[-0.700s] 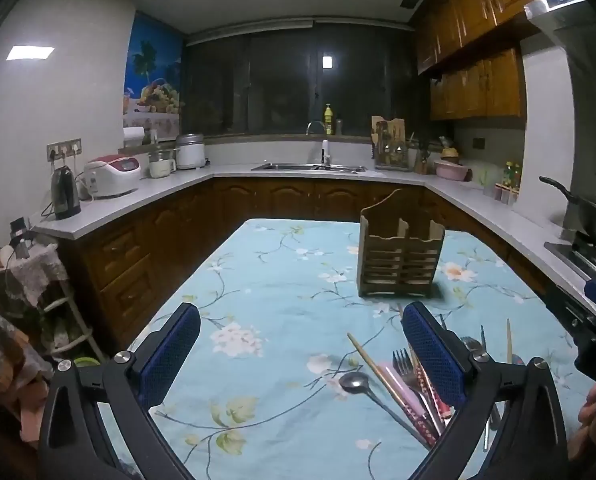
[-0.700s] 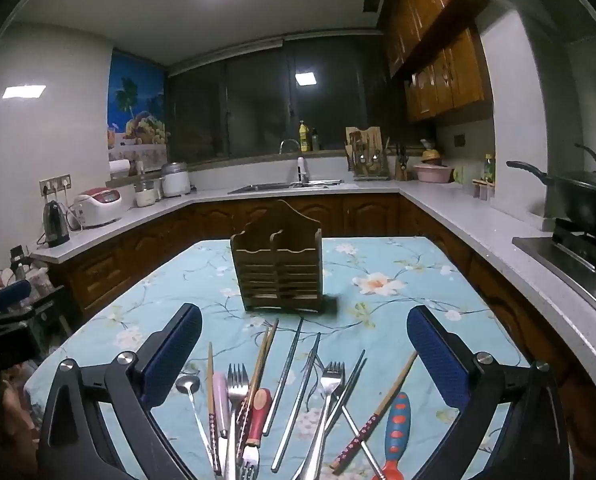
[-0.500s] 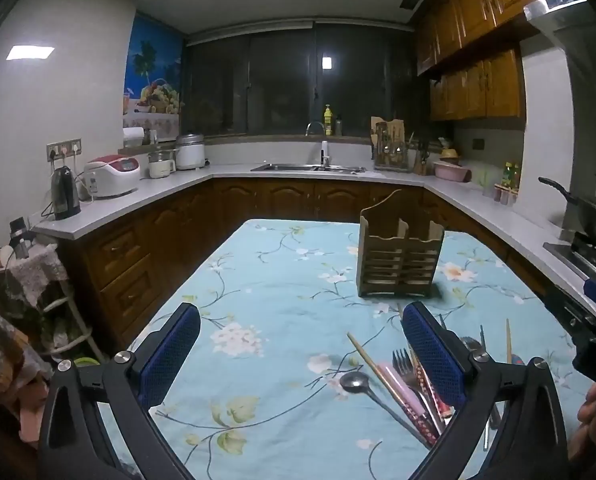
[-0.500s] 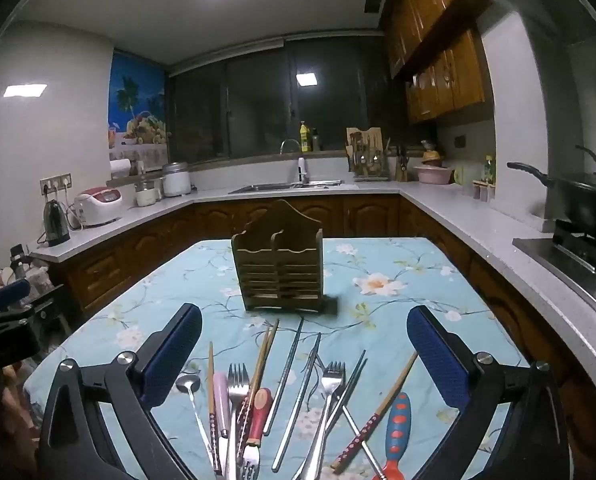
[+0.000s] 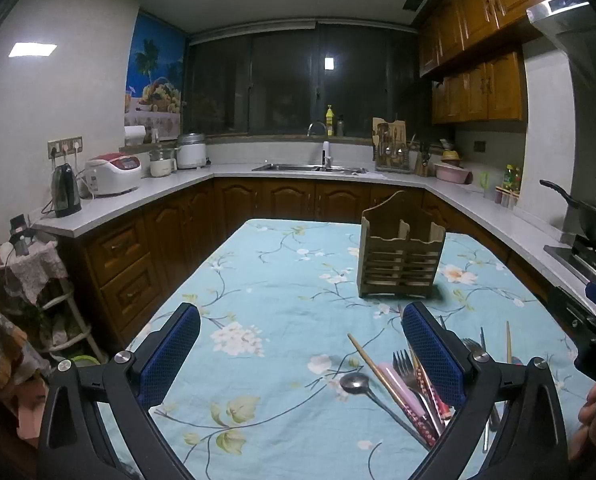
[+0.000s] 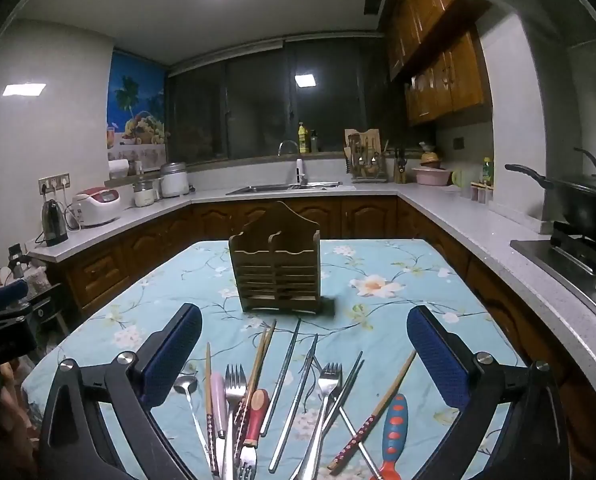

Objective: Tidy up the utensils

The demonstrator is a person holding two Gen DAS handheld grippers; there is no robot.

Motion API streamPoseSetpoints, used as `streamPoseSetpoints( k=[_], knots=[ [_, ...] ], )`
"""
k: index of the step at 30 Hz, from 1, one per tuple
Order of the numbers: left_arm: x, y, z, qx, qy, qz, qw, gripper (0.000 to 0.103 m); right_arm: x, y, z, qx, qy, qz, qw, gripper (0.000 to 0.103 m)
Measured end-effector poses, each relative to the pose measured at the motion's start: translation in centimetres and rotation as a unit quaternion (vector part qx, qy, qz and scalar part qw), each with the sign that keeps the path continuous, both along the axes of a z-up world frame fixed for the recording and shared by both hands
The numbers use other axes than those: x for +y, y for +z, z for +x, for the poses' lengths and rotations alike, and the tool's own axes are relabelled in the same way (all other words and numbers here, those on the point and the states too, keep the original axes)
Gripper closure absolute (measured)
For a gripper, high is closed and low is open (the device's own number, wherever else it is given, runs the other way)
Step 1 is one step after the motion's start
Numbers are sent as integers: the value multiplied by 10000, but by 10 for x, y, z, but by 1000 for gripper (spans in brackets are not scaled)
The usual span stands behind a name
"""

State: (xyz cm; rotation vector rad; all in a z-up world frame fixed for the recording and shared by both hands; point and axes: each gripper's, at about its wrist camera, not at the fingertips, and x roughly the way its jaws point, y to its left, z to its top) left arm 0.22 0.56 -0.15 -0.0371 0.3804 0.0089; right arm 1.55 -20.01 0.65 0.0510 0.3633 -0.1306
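A wooden utensil holder [image 6: 276, 262] with two compartments stands empty on the floral tablecloth; it also shows in the left wrist view [image 5: 401, 257]. Several loose utensils lie in front of it: forks [image 6: 326, 384], metal chopsticks [image 6: 285, 364], wooden chopsticks [image 6: 260, 356], a spoon [image 6: 186, 385] and a blue orange-dotted handle [image 6: 393, 424]. My right gripper [image 6: 303, 354] is open and empty, hovering above the pile. My left gripper [image 5: 299, 354] is open and empty, left of the pile, whose spoon [image 5: 353, 382] and fork [image 5: 403, 364] lie by its right finger.
The table [image 5: 266, 280] sits in a U-shaped kitchen with a counter [image 5: 158, 186] around it. A kettle [image 5: 66, 190] and rice cooker [image 5: 112, 174] stand left, a sink [image 5: 309, 167] at the back, a stove with a wok [image 6: 585, 204] right.
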Motion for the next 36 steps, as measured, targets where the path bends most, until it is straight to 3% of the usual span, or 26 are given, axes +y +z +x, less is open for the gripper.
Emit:
streamPoseSetpoints(
  k=[36],
  knots=[
    [1,0,-3,-4,22,-1,10000,1,1,5,-1,-11,33,-1,10000,0]
  ],
)
